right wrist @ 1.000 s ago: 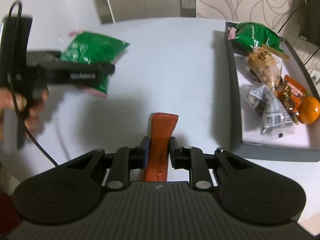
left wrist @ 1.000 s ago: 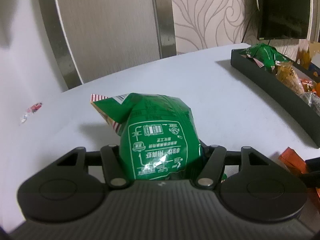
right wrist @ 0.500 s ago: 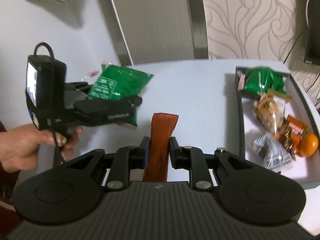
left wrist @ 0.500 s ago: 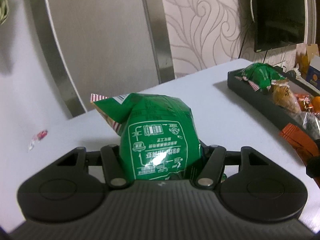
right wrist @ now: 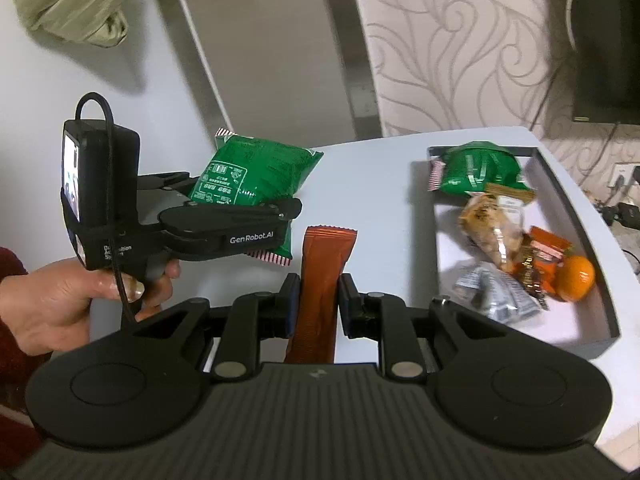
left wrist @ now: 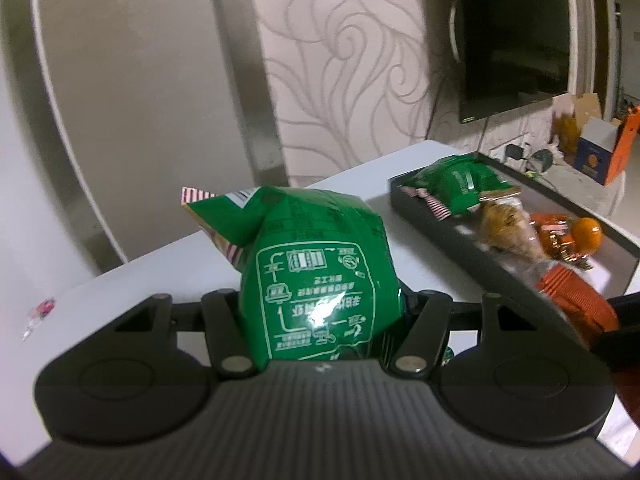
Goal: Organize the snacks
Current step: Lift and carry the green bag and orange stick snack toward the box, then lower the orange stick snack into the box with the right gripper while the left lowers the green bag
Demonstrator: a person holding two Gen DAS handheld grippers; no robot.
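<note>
My right gripper (right wrist: 319,294) pinches an orange stick pack (right wrist: 322,280) upright above the table (right wrist: 372,184). My left hand (right wrist: 60,304) holds the left gripper (right wrist: 276,216), clamped on a green bag (right wrist: 252,178). The tray (right wrist: 576,216) holds more snacks.

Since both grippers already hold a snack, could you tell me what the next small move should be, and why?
Probably carry the orange stick pack, clamped in the right gripper, over the tray's bare near end. The left gripper holds its green bag farther from the tray, so it can follow.
</note>
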